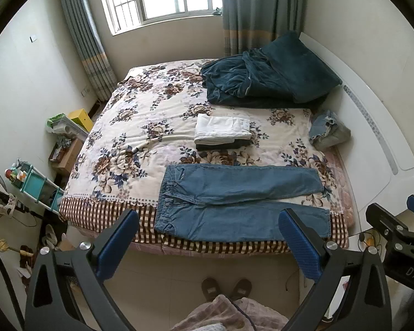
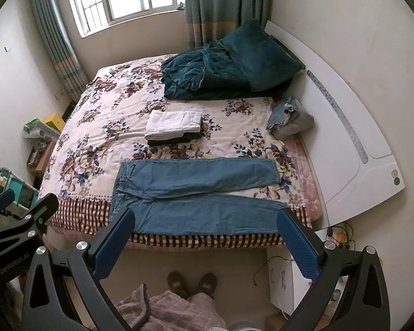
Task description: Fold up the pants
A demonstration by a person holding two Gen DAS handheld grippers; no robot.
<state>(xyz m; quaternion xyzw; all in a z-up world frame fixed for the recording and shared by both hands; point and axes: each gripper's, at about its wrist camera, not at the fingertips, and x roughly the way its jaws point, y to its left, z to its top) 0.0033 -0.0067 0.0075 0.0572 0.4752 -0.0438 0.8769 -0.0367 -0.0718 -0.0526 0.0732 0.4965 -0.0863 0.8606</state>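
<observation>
A pair of blue jeans (image 1: 234,201) lies flat on the near edge of the bed, waist to the left, both legs spread to the right; it also shows in the right wrist view (image 2: 196,195). My left gripper (image 1: 207,220) is open and empty, held high above the floor in front of the bed, short of the jeans. My right gripper (image 2: 205,218) is open and empty, beside the left one. The right gripper shows at the right edge of the left wrist view (image 1: 394,220).
The bed has a floral cover (image 1: 140,127). A folded stack of white and dark clothes (image 1: 223,132) lies behind the jeans. A dark teal blanket and pillow (image 1: 270,74) lie at the back. A denim bundle (image 1: 328,129) sits by the white headboard (image 1: 372,127). Clutter stands left of the bed.
</observation>
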